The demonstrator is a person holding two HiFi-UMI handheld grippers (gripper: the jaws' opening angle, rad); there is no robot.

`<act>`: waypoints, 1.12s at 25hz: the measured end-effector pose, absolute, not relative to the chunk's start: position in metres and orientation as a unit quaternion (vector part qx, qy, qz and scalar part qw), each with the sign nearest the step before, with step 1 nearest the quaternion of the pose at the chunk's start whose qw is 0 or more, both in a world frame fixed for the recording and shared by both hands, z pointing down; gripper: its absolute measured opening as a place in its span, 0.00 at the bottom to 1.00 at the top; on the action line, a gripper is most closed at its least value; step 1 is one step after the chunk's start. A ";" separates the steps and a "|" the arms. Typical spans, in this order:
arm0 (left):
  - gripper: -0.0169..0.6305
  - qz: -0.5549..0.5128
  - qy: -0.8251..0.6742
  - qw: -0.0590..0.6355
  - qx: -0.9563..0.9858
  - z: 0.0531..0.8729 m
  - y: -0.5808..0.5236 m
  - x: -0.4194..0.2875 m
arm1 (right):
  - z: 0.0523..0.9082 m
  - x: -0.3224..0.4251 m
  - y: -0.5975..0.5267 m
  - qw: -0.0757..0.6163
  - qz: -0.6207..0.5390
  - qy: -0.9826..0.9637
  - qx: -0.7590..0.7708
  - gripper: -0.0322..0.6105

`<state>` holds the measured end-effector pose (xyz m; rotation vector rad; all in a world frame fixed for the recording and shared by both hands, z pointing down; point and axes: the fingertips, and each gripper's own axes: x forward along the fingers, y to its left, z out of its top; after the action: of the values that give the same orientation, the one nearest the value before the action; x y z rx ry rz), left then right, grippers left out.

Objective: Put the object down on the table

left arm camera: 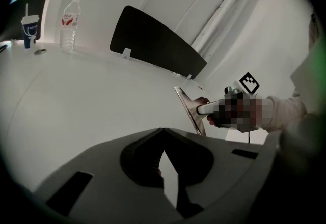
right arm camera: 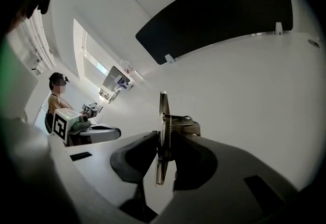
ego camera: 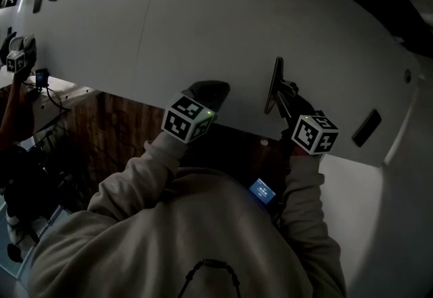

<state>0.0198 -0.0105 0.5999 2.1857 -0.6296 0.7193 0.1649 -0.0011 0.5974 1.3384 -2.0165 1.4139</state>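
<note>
**Head view: right gripper (ego camera: 287, 105) clamped on metal plate (ego camera: 276, 83), over the bench (ego camera: 203, 12)**

You've got the thin metal plate pinched right of centre in the frame, standing on edge above the white bench near its front edge. Right gripper view agrees: both pads squeeze the plate edge-on at frame centre, with a coiled spring (right arm camera: 168, 134) on its right face. No view shows whether the plate's lower edge touches the bench, so can't tell. Your left gripper (ego camera: 206, 95) is at frame centre in the head view, just left of the plate and apart from it. Left gripper view: tips drawn together, nothing between them; plate shows tilted, right of centre. Upper left of that view: clear bottle (left arm camera: 70, 23) and dark cup (left arm camera: 29, 25) upright on the bench, black divider panel (left arm camera: 153, 42) to their right.
</note>
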 end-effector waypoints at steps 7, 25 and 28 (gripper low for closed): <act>0.02 0.284 -0.238 0.382 0.847 0.611 -0.010 0.018 | 0.614 0.162 -0.002 0.174 0.509 -0.700 0.469 0.21; 0.02 0.285 -0.243 0.390 0.841 0.622 -0.010 0.012 | 0.635 0.150 -0.004 0.176 0.530 -0.697 0.450 0.21; 0.02 0.284 -0.247 0.391 0.840 0.622 -0.012 0.011 | 0.640 0.149 -0.001 0.187 0.523 -0.701 0.446 0.21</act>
<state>0.0105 -0.0120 0.6217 2.1334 -0.6272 0.7227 0.1490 -0.0013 0.6399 1.2563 -1.9734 1.4734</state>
